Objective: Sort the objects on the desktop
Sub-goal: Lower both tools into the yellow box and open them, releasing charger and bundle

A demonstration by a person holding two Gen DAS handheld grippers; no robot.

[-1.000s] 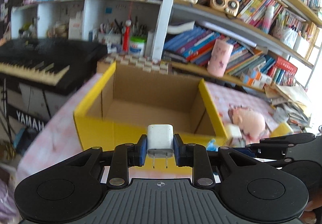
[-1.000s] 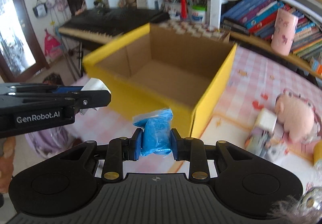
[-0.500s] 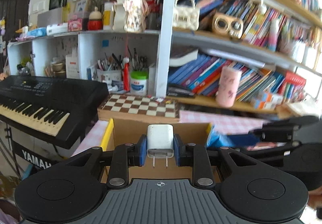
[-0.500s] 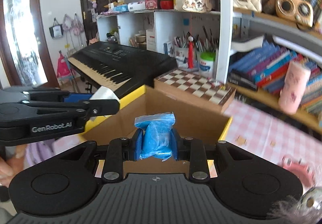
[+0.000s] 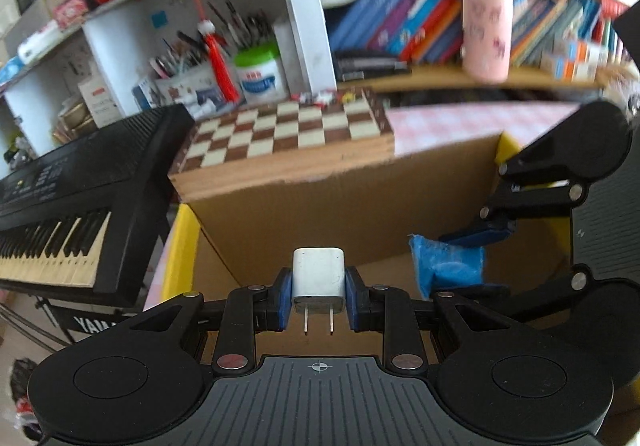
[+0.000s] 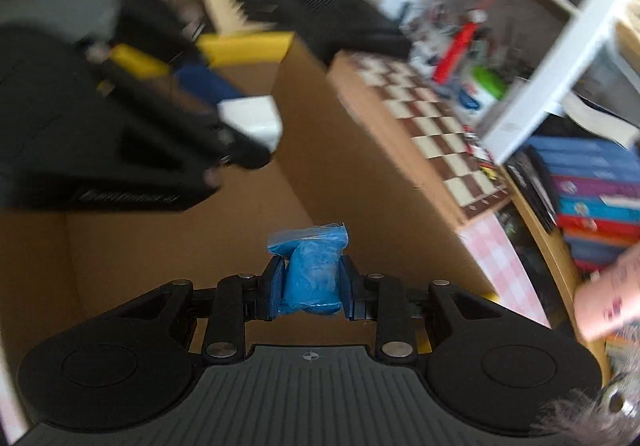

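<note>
My left gripper is shut on a white plug charger, prongs pointing back at the camera. It hangs over the open yellow cardboard box, inside its rim. My right gripper is shut on a small blue plastic bag, also over the box's brown inside. In the left wrist view the right gripper and blue bag show at right. In the right wrist view the left gripper with the charger shows blurred at upper left.
A wooden chessboard lies just behind the box. A black keyboard stands to the left. Shelves with books, a pink cup and pen pots rise behind. The pink checked tablecloth shows at right.
Both grippers have moved forward and down from in front of the box to over its inside, each keeping its object. The right gripper has tilted and closed in on the left.
</note>
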